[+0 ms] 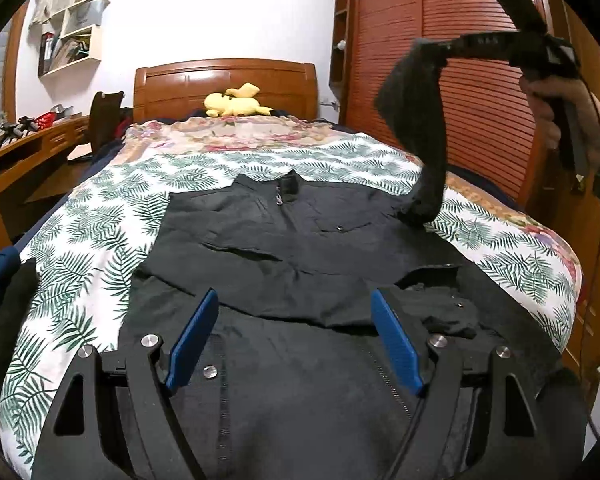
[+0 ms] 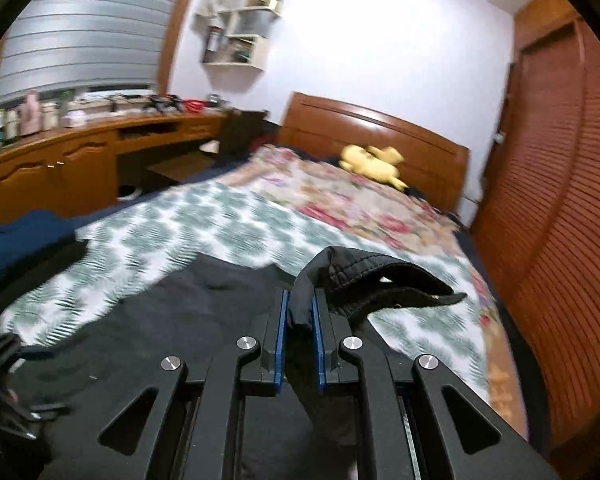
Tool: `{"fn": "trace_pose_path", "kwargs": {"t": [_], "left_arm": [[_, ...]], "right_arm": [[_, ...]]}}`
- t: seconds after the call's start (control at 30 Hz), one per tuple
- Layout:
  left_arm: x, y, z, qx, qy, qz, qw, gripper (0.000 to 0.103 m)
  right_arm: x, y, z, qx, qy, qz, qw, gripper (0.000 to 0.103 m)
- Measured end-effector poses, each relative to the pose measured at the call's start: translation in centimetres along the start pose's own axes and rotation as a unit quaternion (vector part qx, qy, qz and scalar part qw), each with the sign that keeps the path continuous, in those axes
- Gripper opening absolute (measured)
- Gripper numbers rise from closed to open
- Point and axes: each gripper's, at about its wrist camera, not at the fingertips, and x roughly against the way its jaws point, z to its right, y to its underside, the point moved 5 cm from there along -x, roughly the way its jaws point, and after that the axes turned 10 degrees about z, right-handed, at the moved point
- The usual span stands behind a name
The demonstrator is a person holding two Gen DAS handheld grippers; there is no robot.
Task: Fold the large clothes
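Observation:
A large black jacket (image 1: 300, 248) lies front up on the bed, collar toward the headboard; its left sleeve is folded across the chest. My left gripper (image 1: 294, 300) is open and empty, low over the jacket's lower half. My right gripper (image 2: 299, 312), also seen in the left wrist view (image 1: 436, 50), is shut on the cuff of the right sleeve (image 1: 414, 120) and holds it high above the bed's right side. The sleeve (image 2: 364, 280) hangs down to the shoulder.
The bed (image 1: 100, 216) has a leaf-print cover and a floral blanket, with a yellow plush toy (image 1: 236, 105) by the wooden headboard. A wooden desk (image 1: 16, 160) stands left, a louvred wardrobe (image 1: 460, 80) right. Dark clothes (image 1: 4, 300) lie at the bed's left edge.

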Motion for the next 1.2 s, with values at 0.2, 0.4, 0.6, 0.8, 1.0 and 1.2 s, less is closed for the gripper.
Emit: {"fn": "trace_pose_path", "kwargs": {"t": [0.2,0.4,0.6,0.8,1.0,1.2], "left_arm": [[0.5,-0.2,-0.7,0.005,-0.005,0.006,1.0000,0.079],[0.4,-0.2,-1.0,0.007,-0.008,0.006,0.9999,0.079],[-0.1,0.2,-0.7,0.002,-0.008,-0.001,1.0000,0.079],[-1.0,0.7,0.2,-0.008,-0.003,-0.014,0.9999,0.079],[-2.2,1.5,1.9,-0.020,0.006,-0.031,0.9993,0.079],[-4.1,2.4,4.2,-0.036,0.018,-0.050,0.9980,0.079]], "right_arm": [[2.6,1.7,-3.4,-0.002,-0.062,0.005,0.998,0.012],[2.4,7.1,-2.3,-0.028,-0.090,-0.056,0.994,0.015],[2.6,10.6,-1.0,-0.057,-0.106,-0.075,0.990,0.046],[2.9,15.7,0.6,-0.092,-0.071,-0.115,0.987,0.046],[2.6,21.7,2.0,-0.120,-0.031,-0.153,0.980,0.046],[1.6,23.7,2.2,-0.130,-0.017,-0.165,0.977,0.046]]}}
